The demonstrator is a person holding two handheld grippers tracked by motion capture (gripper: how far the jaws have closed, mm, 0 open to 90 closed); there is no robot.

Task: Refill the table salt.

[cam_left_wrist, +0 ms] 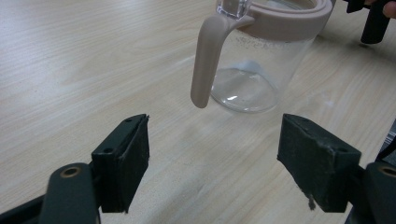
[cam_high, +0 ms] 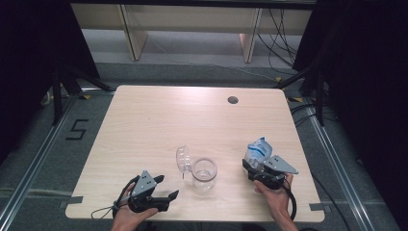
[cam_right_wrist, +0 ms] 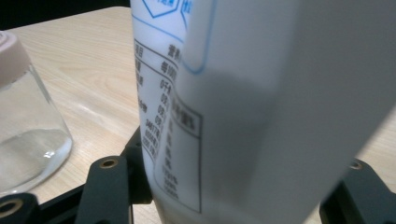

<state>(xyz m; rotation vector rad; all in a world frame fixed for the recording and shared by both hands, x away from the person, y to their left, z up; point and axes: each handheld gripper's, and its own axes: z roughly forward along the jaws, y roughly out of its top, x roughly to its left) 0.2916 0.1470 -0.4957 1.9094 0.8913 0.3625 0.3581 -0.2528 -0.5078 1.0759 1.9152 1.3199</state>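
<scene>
Now, low in the high view, your right hand-held gripper [cam_high: 258, 166] clamps a white pouch with blue print [cam_high: 258, 150] and holds it upright at the lower right of the frame, its long axis standing nearly vertical; the right gripper view shows the jaws pressed against the pouch's base. One clear glass jar with a beige plastic rim and handle [cam_high: 204, 174] stands on the pale wooden tabletop [cam_high: 159, 120] at lower centre, its clear hinged lid [cam_high: 183, 159] swung open toward the upper left. Your left hand-held gripper [cam_high: 169, 187] rests at the lower left, jaws spread wide and holding nothing. Seen along those jaws, the jar's handle [cam_left_wrist: 208, 56] hangs toward you, straight ahead and near. The jar lies between both hands, to the left of the pouch; the left looks slightly nearer. Any pour would seem to turn on bringing the pouch leftward over the open mouth. Count: one jar, one pouch, two grippers.
</scene>
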